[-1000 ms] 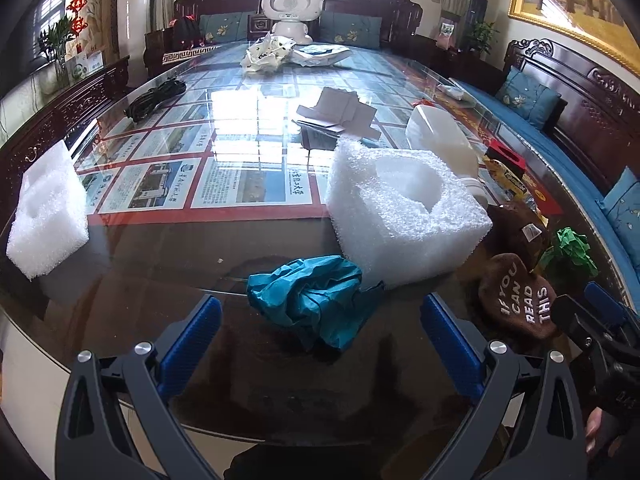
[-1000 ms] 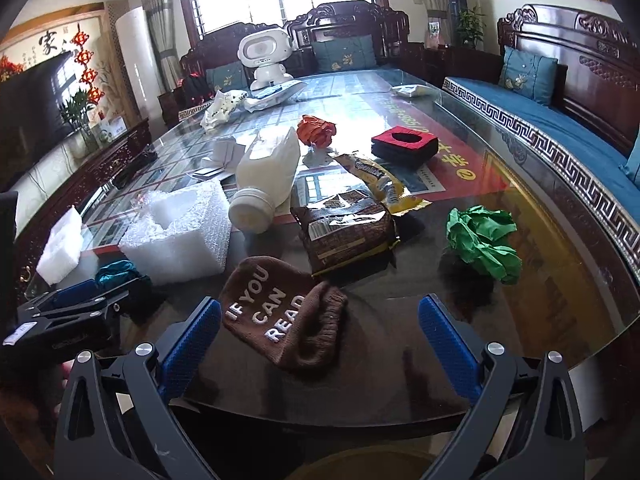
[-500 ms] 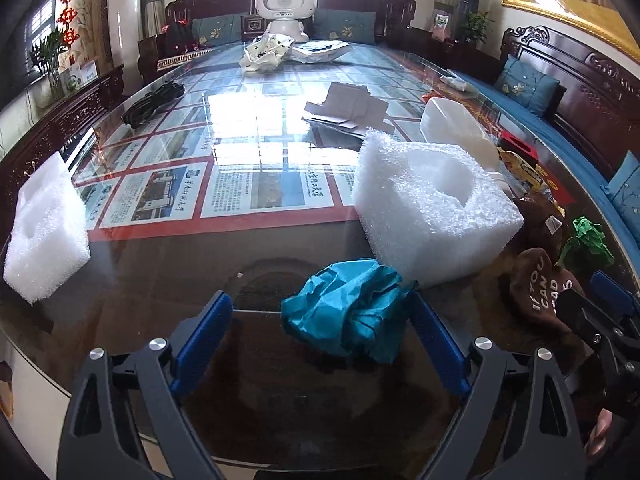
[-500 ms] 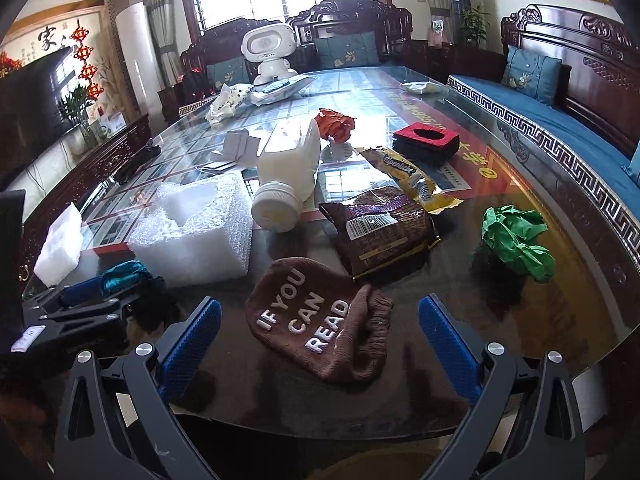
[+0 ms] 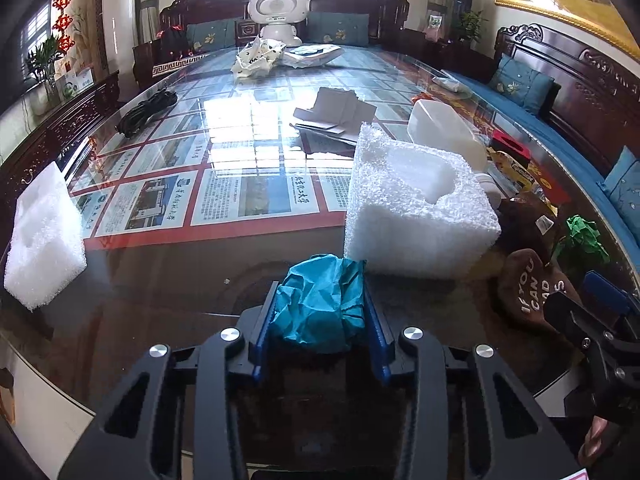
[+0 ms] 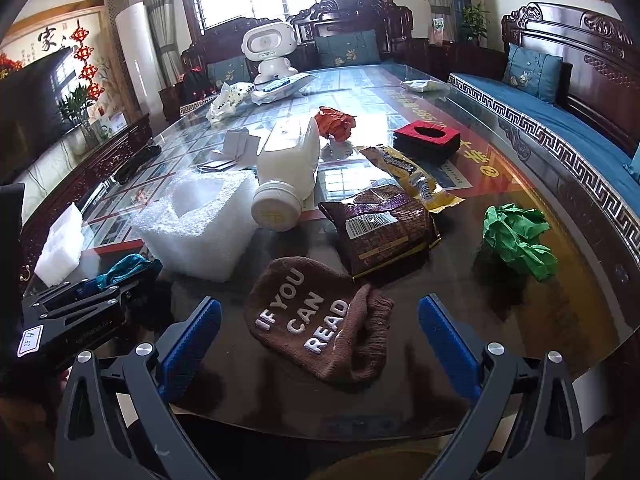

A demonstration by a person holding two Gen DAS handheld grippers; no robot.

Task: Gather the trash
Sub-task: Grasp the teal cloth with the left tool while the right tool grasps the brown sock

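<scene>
While the left gripper (image 5: 320, 312) is angling down at the near table (image 5: 168, 280) edge, its jaws are closing with the teal paper wad (image 5: 318, 304) between both blue pads. Wide open and empty, the right gripper (image 6: 320, 344) is hovering over the brown sock (image 6: 320, 320). Only fingertips are showing at the frame's near right corner.
</scene>
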